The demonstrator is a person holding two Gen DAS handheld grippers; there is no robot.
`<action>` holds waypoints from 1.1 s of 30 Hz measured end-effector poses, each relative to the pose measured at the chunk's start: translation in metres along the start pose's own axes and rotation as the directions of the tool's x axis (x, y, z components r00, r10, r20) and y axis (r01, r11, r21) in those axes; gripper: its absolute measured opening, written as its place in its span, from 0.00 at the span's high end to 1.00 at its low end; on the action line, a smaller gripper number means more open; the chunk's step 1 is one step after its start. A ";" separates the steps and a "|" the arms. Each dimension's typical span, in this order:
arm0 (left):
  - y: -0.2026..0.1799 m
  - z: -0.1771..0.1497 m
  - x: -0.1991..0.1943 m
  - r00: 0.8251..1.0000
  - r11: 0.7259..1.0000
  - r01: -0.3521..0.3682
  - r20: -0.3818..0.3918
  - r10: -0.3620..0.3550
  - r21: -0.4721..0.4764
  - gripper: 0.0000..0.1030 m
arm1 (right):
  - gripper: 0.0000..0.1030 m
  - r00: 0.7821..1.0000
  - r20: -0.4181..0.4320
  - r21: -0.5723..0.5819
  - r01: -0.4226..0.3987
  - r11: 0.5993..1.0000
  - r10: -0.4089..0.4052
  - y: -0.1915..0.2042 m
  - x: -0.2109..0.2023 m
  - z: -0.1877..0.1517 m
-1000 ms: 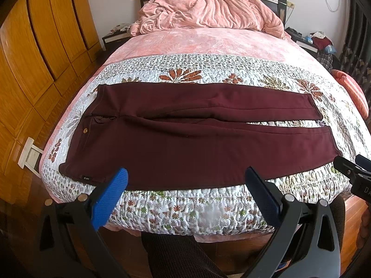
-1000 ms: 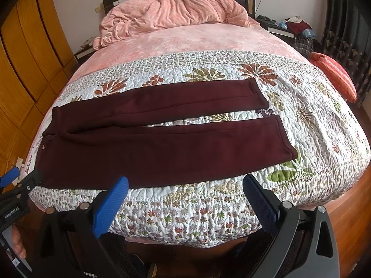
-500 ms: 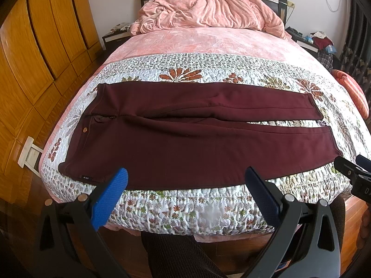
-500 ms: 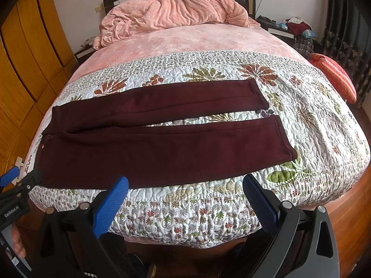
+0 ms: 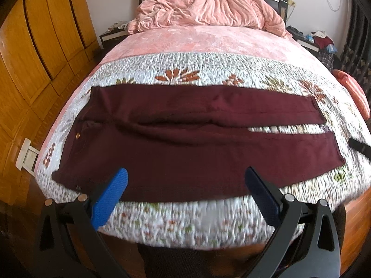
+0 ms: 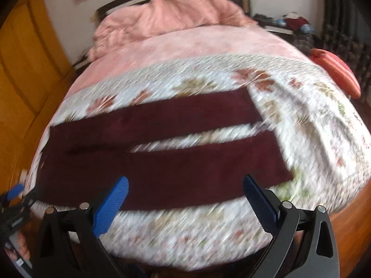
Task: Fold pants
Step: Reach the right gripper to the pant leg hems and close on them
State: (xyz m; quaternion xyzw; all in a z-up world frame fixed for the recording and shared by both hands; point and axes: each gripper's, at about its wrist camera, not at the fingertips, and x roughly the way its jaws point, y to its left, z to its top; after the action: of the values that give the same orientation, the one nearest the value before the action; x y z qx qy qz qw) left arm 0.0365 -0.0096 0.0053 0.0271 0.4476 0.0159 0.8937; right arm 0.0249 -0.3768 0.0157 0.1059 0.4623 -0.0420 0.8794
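Dark maroon pants [image 5: 197, 148] lie flat across the foot of the bed, waistband at the left, both legs stretched to the right with a thin gap between them. They also show in the right wrist view [image 6: 167, 157], blurred. My left gripper [image 5: 185, 180] is open and empty, its blue-padded fingers over the pants' near edge. My right gripper [image 6: 184, 190] is open and empty, just above the near leg. The right gripper's tip shows at the left view's right edge [image 5: 358, 144]; the left gripper shows at the right view's lower left [image 6: 14, 199].
The bed has a floral quilt [image 5: 190, 215] at the foot and a crumpled pink blanket [image 5: 208, 9] at the head. Orange wooden wardrobes [image 5: 34, 46] stand at the left. A cluttered nightstand [image 5: 317, 39] and an orange cushion [image 6: 336, 74] sit at the right.
Both grippers have moved forward and down toward the pants' near edge; both views are now motion-blurred. The pants have not moved.
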 end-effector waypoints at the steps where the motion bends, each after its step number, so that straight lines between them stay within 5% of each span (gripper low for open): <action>1: -0.003 0.007 0.007 1.000 1.000 -0.002 0.007 0.002 0.000 0.03 | 0.04 1.000 -0.009 0.012 0.014 1.000 -0.014 -0.016 0.011 0.017; 10: -0.056 0.086 0.086 0.999 0.999 0.039 -0.012 -0.039 0.009 0.03 | 0.04 0.971 -0.231 0.037 -0.057 0.998 0.064 -0.115 0.171 0.137; 15: -0.085 0.107 0.120 0.992 0.994 0.109 -0.057 -0.109 -0.001 0.03 | 0.04 0.951 -0.307 0.039 -0.018 0.999 0.029 -0.140 0.240 0.169; 18: -0.103 0.113 0.135 0.988 0.990 0.139 -0.077 -0.137 0.008 0.03 | 0.04 0.932 -0.351 0.074 -0.064 0.995 0.086 -0.152 0.268 0.177; 24: -0.122 0.115 0.158 0.985 0.990 0.135 -0.111 -0.131 0.033 0.03 | 0.03 0.898 -0.404 0.081 -0.154 0.985 0.174 -0.157 0.295 0.170; 29: -0.125 0.111 0.173 0.979 0.989 0.144 -0.149 -0.138 0.034 0.03 | 0.03 0.907 -0.419 -0.184 -0.141 0.973 0.051 -0.132 0.293 0.156; 32: -0.127 0.108 0.180 0.975 0.988 0.149 -0.170 -0.140 0.041 0.03 | 0.06 0.920 -0.389 -0.155 -0.122 0.980 0.053 -0.131 0.286 0.155; 33: -0.127 0.107 0.181 0.975 0.988 0.150 -0.173 -0.141 0.044 0.03 | 0.14 0.924 -0.377 -0.151 -0.119 0.981 0.054 -0.131 0.283 0.155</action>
State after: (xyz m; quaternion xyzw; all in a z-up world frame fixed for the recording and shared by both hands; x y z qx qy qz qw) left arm 0.2316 -0.1304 -0.0834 0.0181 0.5232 -0.0601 0.8499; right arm 0.2877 -0.5322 -0.1511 0.0563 0.6171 0.0576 0.7828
